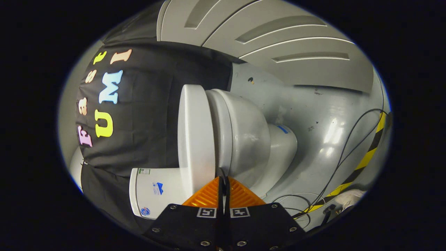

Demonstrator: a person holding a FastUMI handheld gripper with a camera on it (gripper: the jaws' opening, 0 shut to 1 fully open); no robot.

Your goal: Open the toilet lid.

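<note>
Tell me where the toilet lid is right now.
In the gripper view, the toilet lid lies closed on the bowl, just ahead of the gripper, whose fingers are together at its edge, with the tank beside it.

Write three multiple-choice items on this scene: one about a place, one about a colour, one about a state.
1. Where is the toilet lid relative to the fingers?
A. just ahead of them
B. clamped between them
C. far off to one side

2. What colour is the toilet bowl?
A. black
B. white
C. blue

3. How do the fingers of the gripper stand?
A. wide open
B. closed together, holding nothing
C. pressed on a cable

Answers: 1 A, the lid's edge lies just beyond the tips. 2 B, it is plainly white. 3 B, the tips meet with no gap.
</note>
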